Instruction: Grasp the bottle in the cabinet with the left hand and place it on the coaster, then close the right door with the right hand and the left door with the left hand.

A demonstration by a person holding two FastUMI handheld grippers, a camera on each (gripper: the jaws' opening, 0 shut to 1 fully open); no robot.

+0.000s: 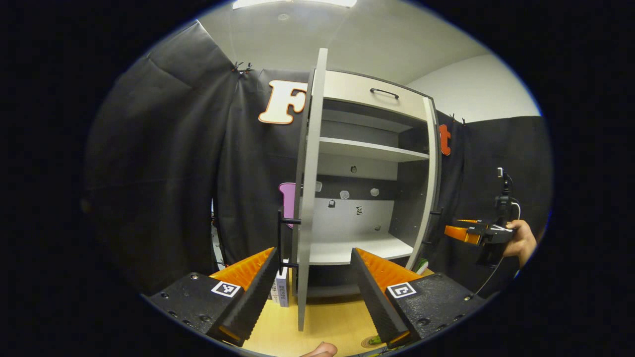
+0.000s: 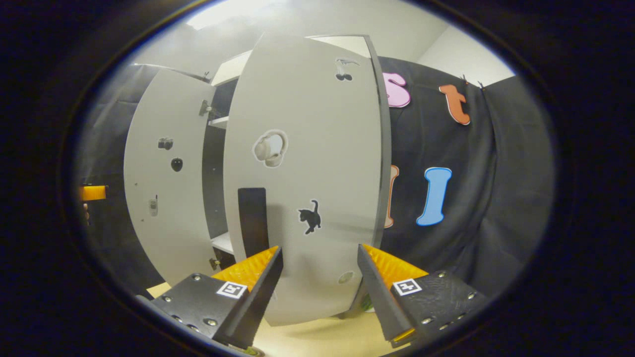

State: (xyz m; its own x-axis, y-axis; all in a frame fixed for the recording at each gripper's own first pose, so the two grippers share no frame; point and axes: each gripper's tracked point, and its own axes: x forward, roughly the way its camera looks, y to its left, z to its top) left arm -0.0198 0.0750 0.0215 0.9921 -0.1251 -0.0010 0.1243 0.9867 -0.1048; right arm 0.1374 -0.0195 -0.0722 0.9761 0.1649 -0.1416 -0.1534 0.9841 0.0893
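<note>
The grey cabinet (image 1: pixel 377 94) stands with both doors swung out. Its left door (image 1: pixel 306 198) faces me edge-on, with a black handle (image 1: pixel 282 238) on its left side. My left gripper (image 1: pixel 314 253) is open, and the door's edge runs up between its fingers without touching them. I see no bottle on the white lower shelf (image 1: pixel 347 248). A small green and white thing (image 1: pixel 420 266) peeks out by the foot of the right door (image 1: pixel 430 188). My right gripper (image 2: pixel 320 248) is open, just in front of the right door's outer face (image 2: pixel 307 148), right of its black handle (image 2: pixel 253 220).
A small white box (image 1: pixel 282 290) stands on the wooden table (image 1: pixel 327 317) behind the left door. A round thing (image 1: pixel 373 341) lies at the table's near edge, beside a thumb (image 1: pixel 320 350). The left door (image 2: pixel 163 188) stands open farther off. Black cloth walls surround the cabinet.
</note>
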